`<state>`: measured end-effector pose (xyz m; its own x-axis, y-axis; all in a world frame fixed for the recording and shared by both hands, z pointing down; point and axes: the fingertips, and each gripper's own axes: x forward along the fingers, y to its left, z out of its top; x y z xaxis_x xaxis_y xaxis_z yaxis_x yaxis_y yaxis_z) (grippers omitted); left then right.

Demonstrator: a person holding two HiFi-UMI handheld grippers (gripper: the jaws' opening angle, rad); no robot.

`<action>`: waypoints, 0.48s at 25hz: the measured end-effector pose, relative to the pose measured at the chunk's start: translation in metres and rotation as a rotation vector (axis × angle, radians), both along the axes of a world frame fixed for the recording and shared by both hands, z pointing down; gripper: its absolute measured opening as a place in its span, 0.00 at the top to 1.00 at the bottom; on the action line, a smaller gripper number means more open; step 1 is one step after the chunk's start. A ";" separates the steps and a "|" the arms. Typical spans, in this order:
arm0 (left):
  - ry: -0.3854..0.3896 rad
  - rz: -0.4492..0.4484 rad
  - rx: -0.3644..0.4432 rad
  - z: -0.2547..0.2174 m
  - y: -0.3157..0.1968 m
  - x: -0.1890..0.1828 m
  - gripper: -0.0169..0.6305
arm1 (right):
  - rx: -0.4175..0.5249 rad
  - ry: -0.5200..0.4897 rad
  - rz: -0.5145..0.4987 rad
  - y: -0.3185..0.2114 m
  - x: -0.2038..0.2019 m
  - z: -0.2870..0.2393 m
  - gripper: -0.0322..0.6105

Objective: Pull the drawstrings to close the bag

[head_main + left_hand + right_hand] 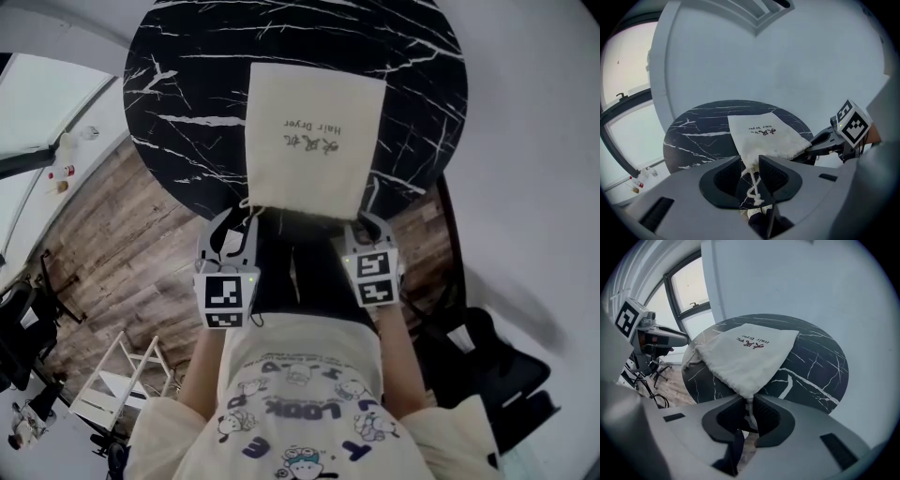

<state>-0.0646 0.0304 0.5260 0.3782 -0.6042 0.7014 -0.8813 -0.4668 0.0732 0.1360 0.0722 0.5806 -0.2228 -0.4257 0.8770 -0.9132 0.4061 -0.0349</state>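
The bag (314, 136) lies flat mid-frame on the black marble bench (178, 84), with its mouth at the near edge, toward the bottom of the head view. The step in hand is taking hold of the cords. The left gripper (751, 164) appears to pinch the left drawstring (753, 185) at the mouth's lower-left corner, its knot dangling below the jaws, though how firmly the pads bite is hard to see. The right gripper (751, 408) has its jaws pressed on the right drawstring (749, 417) at the lower-right corner. The mouth is not yet gathered. Next, I judge, both hands should draw outward in opposite directions, gripping firmly so the cords slide and the fabric bunches.
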 end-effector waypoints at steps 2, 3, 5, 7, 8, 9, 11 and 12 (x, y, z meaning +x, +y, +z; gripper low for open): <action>-0.004 0.009 -0.004 0.002 0.000 0.001 0.74 | -0.013 -0.027 0.017 -0.001 -0.001 -0.003 0.87; -0.005 0.013 -0.008 0.003 0.000 0.001 0.74 | -0.018 -0.041 0.021 -0.002 -0.001 -0.005 0.87; -0.010 0.027 -0.023 0.007 0.003 0.002 0.73 | -0.021 -0.063 0.022 -0.005 -0.001 -0.011 0.87; -0.019 0.052 -0.042 0.013 0.007 0.004 0.70 | -0.022 -0.075 0.023 -0.005 0.001 -0.015 0.87; -0.027 0.067 -0.049 0.016 0.008 0.005 0.68 | -0.020 -0.076 0.022 -0.005 0.003 -0.016 0.87; -0.036 0.080 -0.053 0.018 0.009 0.006 0.66 | -0.016 -0.075 0.019 -0.005 0.004 -0.016 0.87; -0.060 0.100 -0.057 0.022 0.009 0.005 0.64 | -0.016 -0.075 0.015 -0.005 0.004 -0.018 0.87; -0.077 0.111 -0.062 0.025 0.009 0.005 0.64 | -0.021 -0.078 0.016 -0.005 0.003 -0.019 0.87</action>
